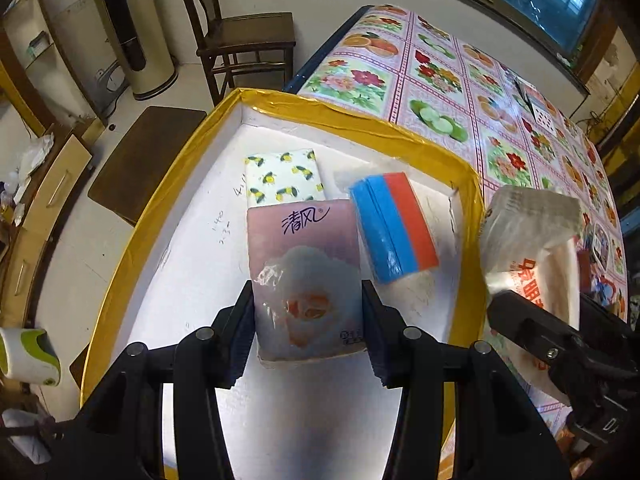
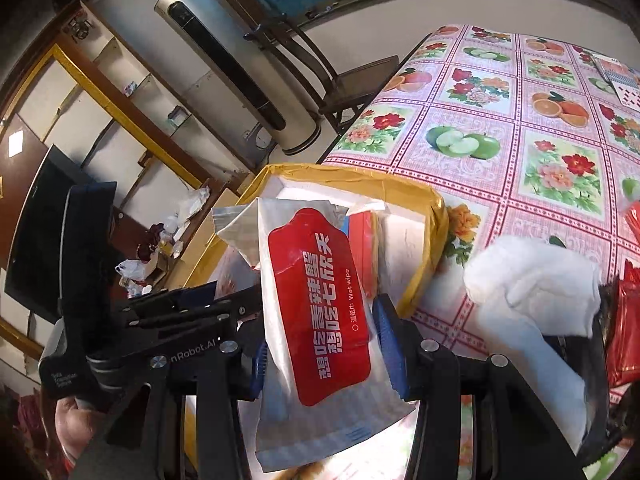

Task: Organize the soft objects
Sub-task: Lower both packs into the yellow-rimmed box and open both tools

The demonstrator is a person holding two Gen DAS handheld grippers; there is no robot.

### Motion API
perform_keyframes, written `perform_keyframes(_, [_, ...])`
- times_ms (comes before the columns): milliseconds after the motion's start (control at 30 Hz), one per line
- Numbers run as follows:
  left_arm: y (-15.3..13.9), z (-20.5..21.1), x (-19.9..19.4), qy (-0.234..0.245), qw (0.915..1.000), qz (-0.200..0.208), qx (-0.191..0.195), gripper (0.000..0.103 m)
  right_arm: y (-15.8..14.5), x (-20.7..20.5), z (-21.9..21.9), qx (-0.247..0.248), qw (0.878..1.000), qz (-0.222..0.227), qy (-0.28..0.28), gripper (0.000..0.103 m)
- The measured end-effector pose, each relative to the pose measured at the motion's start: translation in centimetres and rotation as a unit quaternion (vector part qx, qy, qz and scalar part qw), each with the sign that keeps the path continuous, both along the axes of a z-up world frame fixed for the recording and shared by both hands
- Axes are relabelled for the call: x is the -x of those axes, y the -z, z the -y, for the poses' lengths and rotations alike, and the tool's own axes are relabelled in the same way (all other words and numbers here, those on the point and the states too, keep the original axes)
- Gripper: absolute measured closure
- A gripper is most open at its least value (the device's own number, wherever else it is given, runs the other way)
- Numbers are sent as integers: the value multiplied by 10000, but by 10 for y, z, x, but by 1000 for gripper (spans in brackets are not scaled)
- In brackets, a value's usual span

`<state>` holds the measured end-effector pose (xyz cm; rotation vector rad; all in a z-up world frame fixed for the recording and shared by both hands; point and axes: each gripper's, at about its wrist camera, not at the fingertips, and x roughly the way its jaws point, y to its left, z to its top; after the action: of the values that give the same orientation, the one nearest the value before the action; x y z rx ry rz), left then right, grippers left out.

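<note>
Left gripper (image 1: 308, 312) pinches pink tissue pack (image 1: 306, 276) over yellow-rimmed box (image 1: 160, 200); right gripper (image 2: 320, 344) pinches wet wipe pack (image 2: 320, 320), box rim just ahead.

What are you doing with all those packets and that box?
A person is tidying soft things into a white box with a yellow taped rim on the flowery table. The left gripper has its jaws closed on a pink tissue pack inside the box, beside a bee-print tissue pack and a blue and red sponge already lying there. The right gripper holds a wet wipe packet just by the box's edge. A white cloth waits on the table.
</note>
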<state>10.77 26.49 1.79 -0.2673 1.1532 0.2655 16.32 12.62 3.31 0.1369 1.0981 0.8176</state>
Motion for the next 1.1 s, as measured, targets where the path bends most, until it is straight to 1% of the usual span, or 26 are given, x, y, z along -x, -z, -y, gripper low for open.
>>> perform_keyframes(167, [10, -12, -25, -85, 9999, -98, 74, 56, 15, -24, -26, 198, 9993, 1, 320, 54])
perform_keyframes(233, [12, -16, -31, -157, 9999, -36, 60, 55, 24, -32, -28, 273, 9986, -18, 447, 53])
perform_keyframes(300, [12, -19, -34, -188, 9998, -6, 21, 54, 32, -36, -27, 188, 9986, -150, 473, 52])
perform_keyframes(400, [12, -19, -33, -152, 9999, 49, 66, 51, 29, -34, -24, 99, 9990, -79, 432, 50])
perform_keyframes(433, [13, -19, -33, -144, 9999, 46, 58, 49, 27, -32, -22, 43, 9992, -45, 407, 50])
perform_keyframes(500, [15, -19, -32, -153, 9998, 47, 94, 40, 23, -27, -18, -53, 9992, -3, 393, 47])
perform_keyframes(533, [15, -21, -30, -193, 9997, 48, 143, 36, 22, -24, -15, -102, 9991, 20, 402, 42])
perform_keyframes(567, [15, -22, -28, -250, 9995, 63, 179, 36, 22, -24, -12, -227, 9990, -19, 391, 35])
perform_keyframes(600, [15, -23, -26, -305, 9994, 87, 163, 36, 22, -23, -9, -331, 9986, -74, 402, 34])
perform_keyframes(667, [13, -23, -23, -349, 9993, 106, 68, 32, 23, -22, -6, -419, 9981, -153, 426, 33])
perform_keyframes(767, [8, -24, -16, -399, 9991, 129, 66, 31, 17, -14, -3, -469, 9978, -133, 441, 33])
perform_keyframes(867, [2, -23, -7, -455, 9988, 173, 78, 31, 7, -3, 10, -578, 9973, -1, 459, 33])
perform_keyframes(967, [-6, -14, 2, -385, 9989, 265, 74, 31, -5, 10, 33, -713, 9965, 97, 430, 33])
perform_keyframes(1067, [-14, 3, 12, -233, 9989, 392, 132, 31, -16, 28, 64, -734, 9960, 315, 391, 25])
perform_keyframes(1100, [-17, 10, 16, -189, 9988, 443, 131, 31, -18, 36, 75, -712, 9958, 409, 392, 24])
